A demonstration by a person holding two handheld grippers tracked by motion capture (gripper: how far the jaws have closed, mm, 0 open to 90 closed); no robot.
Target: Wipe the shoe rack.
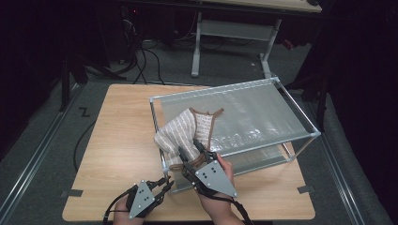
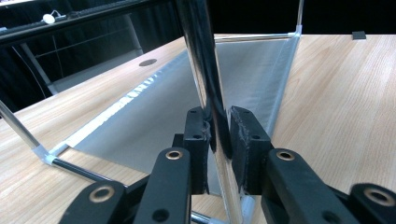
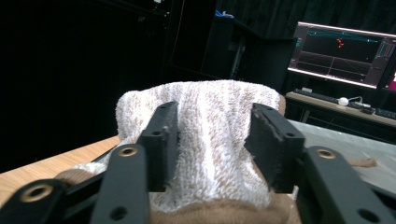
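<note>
A beige-and-white striped towel with a brown hem hangs over the near left corner of a metal-framed rack with a translucent top sheet. My right gripper reaches into the towel from the near side. In the right gripper view its jaws stand apart with the towel bulging between them, and the right pad's face is bare. My left gripper sits low at the rack's near left leg. In the left gripper view it is shut on that chrome post.
The rack stands on a light wooden table, taking up its right half. Bare tabletop lies to the left. A second table's legs and cables are on the floor behind. A lit monitor stands far off.
</note>
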